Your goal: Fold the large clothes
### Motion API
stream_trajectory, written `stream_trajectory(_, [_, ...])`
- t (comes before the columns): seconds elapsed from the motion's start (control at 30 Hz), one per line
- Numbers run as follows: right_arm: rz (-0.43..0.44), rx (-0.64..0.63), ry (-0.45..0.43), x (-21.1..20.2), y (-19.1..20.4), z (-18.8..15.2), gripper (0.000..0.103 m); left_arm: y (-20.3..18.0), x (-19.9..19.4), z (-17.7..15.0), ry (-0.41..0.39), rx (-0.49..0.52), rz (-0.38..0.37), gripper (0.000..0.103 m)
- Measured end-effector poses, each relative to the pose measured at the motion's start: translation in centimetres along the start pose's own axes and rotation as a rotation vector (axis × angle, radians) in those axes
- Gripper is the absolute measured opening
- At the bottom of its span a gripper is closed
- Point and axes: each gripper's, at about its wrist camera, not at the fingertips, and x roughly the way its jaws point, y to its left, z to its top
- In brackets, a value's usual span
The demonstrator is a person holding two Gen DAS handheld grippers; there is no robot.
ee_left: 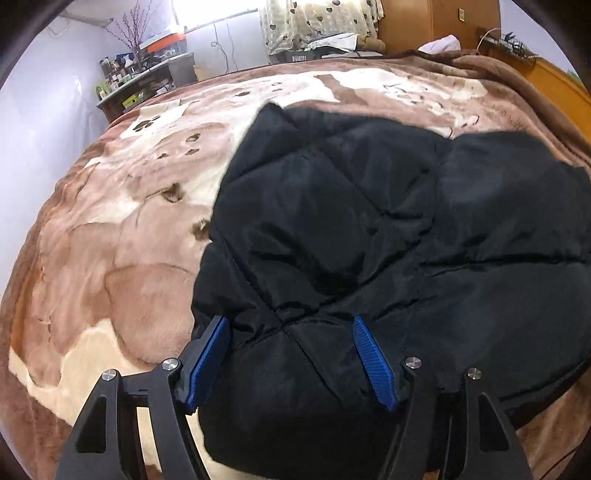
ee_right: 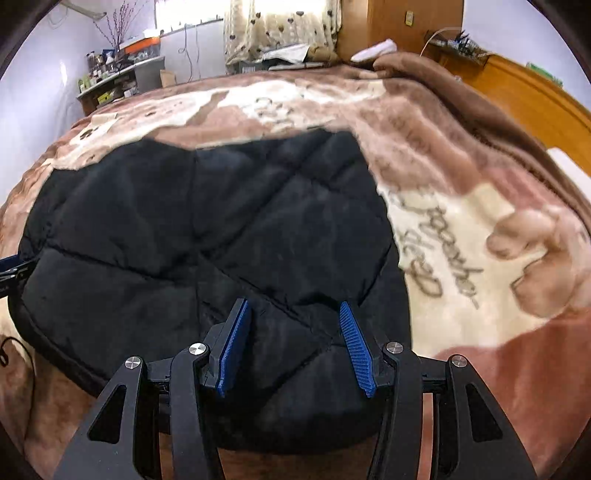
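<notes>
A black quilted puffer jacket (ee_left: 369, 221) lies folded on a brown and cream plush blanket (ee_left: 110, 240) that covers the bed. My left gripper (ee_left: 291, 332) straddles the jacket's near left corner, and its blue pads (ee_left: 210, 354) press on a thick bulge of padding between them. My right gripper (ee_right: 293, 325) holds the near right part of the jacket (ee_right: 203, 221) the same way, with puffed fabric bunched between its blue pads (ee_right: 356, 350). At the left edge of the right wrist view a bit of the left gripper's finger (ee_right: 13, 267) shows against the jacket's side.
The blanket (ee_right: 461, 258) stretches well beyond the jacket on both sides. A wooden headboard (ee_right: 535, 96) stands at the right. A cluttered shelf (ee_left: 136, 81) with bottles and a vase, and a heart-patterned curtain (ee_left: 314, 22), stand past the bed's far edge.
</notes>
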Motion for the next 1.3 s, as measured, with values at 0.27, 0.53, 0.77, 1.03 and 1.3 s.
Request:
stream_trajectory(0.27, [-0.04,-0.009,0.07,4.6,0.7,-1.0,0.054,-0.5,3.2,-0.8,0.026,-0.007,0.004,0.073])
stream_trajectory(0.53, [-0.02,0.004,0.106,4.6,0.3,-0.1,0.054,-0.1,2.6,-0.2,0.05,-0.032,-0.008,0.073])
stream_trajectory(0.77, [0.021,-0.034,0.035,-0.2,0.2,1.3,0.065,1.2,-0.5,-0.2,-0.012,0.02,-0.011,0.081])
stream_trajectory(1.03, [-0.002,0.029,0.027,-2.0,-3.2,1.0,0.077,2.0,-1.0,-0.1,-0.015,0.046,0.014,0.088])
stream_trajectory(1.3, [0.097,0.151,0.09,-1.2,-5.5,0.8,0.077,3.8,-0.1,0.1,0.031,0.05,-0.164,0.092])
